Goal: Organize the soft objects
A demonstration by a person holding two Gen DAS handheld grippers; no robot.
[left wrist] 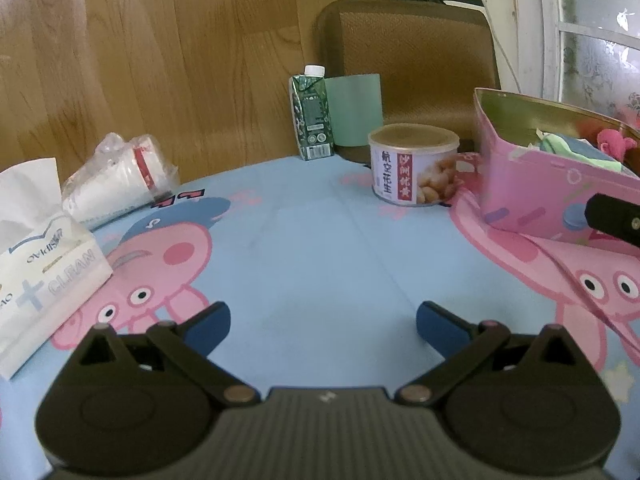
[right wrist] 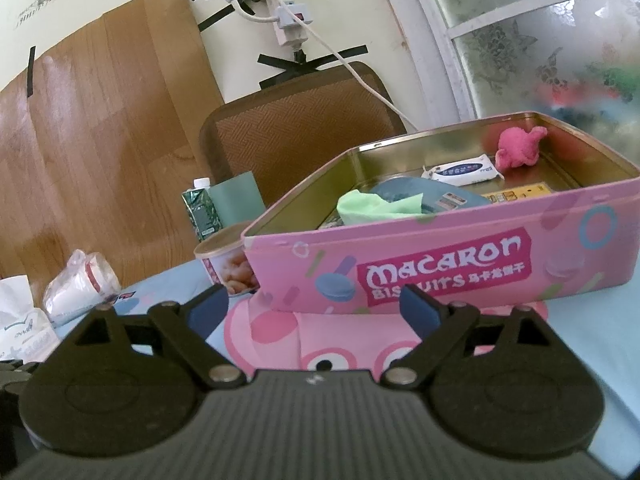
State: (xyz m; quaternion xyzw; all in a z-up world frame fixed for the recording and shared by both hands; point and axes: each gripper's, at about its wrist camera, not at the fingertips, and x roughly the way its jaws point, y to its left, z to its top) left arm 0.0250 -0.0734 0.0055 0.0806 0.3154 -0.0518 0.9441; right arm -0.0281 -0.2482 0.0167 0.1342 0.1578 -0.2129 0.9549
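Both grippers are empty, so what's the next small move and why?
Probably swing the left gripper toward the tissue pack. Its fingers are open and empty, and that pack lies outside the pink tin, which already holds the green cloth and pink plush.

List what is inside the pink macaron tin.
Inside the pink macaron tin: a pink plush toy, a wet-wipes pack, a green cloth and a blue packet. The near wall hides what lies beneath them.
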